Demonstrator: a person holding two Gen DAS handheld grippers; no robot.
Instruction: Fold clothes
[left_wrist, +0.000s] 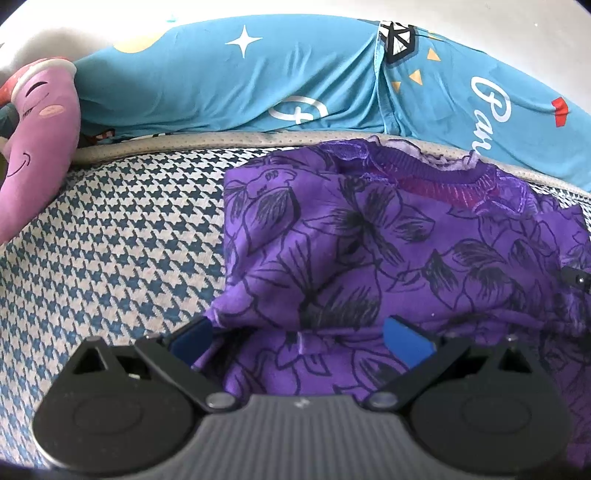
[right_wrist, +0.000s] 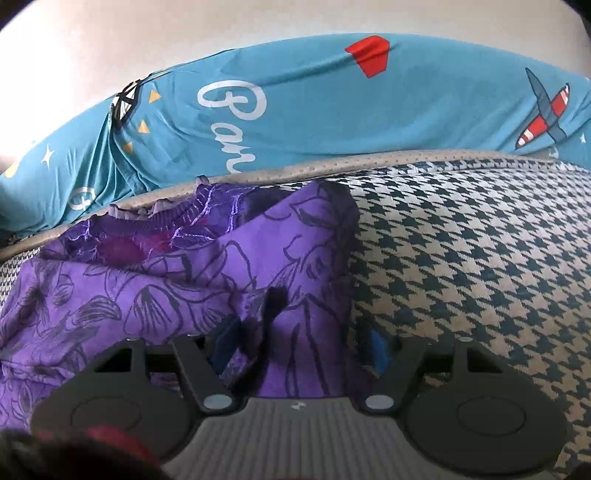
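Observation:
A purple top with black flower outlines (left_wrist: 369, 240) lies on a houndstooth-patterned surface (left_wrist: 110, 240), its ribbed collar (left_wrist: 443, 181) at the far side. My left gripper (left_wrist: 299, 341) is open at the top's near left edge, and a fold of cloth lies between its wide-spread blue pads (left_wrist: 406, 343). In the right wrist view the same top (right_wrist: 147, 280) rises in a bunched ridge from my right gripper (right_wrist: 304, 347). Its fingers stand apart with cloth between them, and the cloth covers the left pad.
Blue bedding printed with stars, lettering and a plane (right_wrist: 332, 110) runs along the far edge behind a grey piped border (left_wrist: 221, 142). A pink plush toy with a smiling face (left_wrist: 37, 129) lies at the far left. Bare houndstooth surface (right_wrist: 461, 258) stretches to the right of the top.

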